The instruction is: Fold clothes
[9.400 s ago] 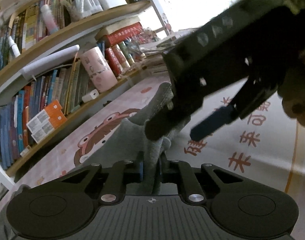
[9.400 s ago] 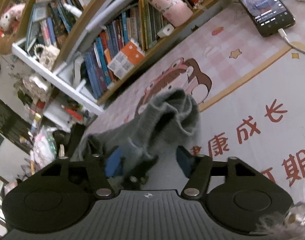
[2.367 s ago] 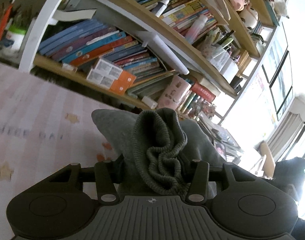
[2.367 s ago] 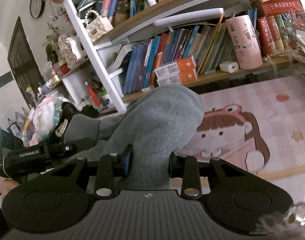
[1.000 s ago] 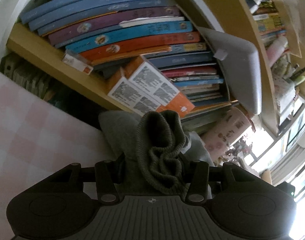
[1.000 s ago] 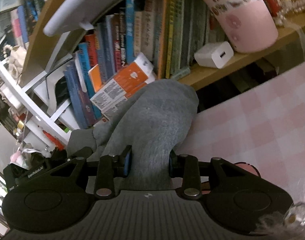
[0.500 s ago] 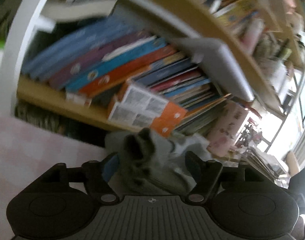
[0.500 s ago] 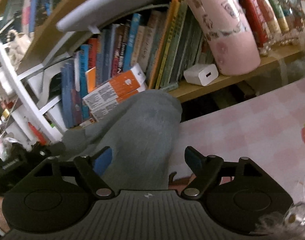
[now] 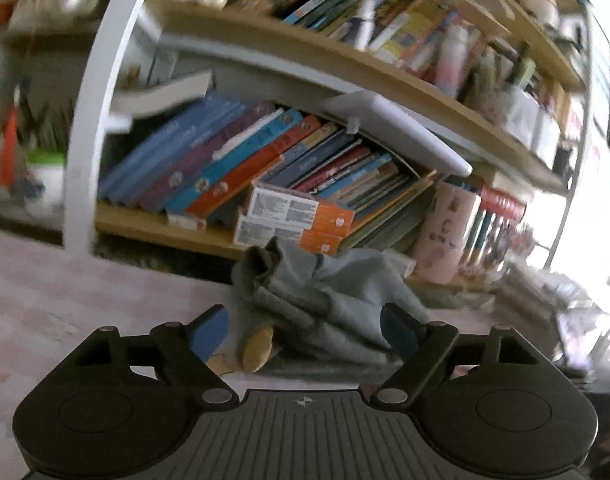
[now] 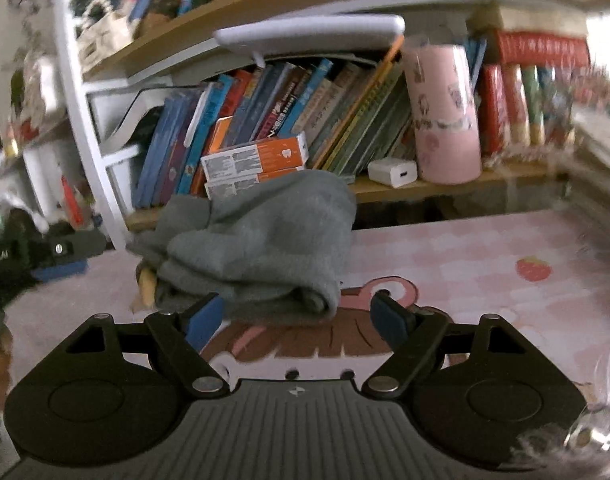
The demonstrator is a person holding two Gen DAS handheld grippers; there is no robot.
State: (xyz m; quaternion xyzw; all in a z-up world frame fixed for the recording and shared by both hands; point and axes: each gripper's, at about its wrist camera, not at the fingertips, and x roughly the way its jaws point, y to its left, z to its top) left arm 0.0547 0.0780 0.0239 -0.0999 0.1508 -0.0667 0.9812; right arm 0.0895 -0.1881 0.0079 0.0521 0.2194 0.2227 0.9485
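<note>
A folded grey garment (image 10: pixel 261 240) lies on the pink cartoon-printed mat (image 10: pixel 465 264).

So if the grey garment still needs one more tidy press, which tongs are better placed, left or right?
Probably the right tongs. Both have just been opening and hold nothing, but the right faces the neat rounded fold of the grey garment squarely. The left tongs face its bunched, loose end.

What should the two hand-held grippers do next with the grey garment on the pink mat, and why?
Probably back both away. The grey garment lies bundled on the pink mat, and the left hand-held gripper and right hand-held gripper have just been opening, jaws wide, pressing nothing. It looks released, so clearing off seems sensible.
</note>
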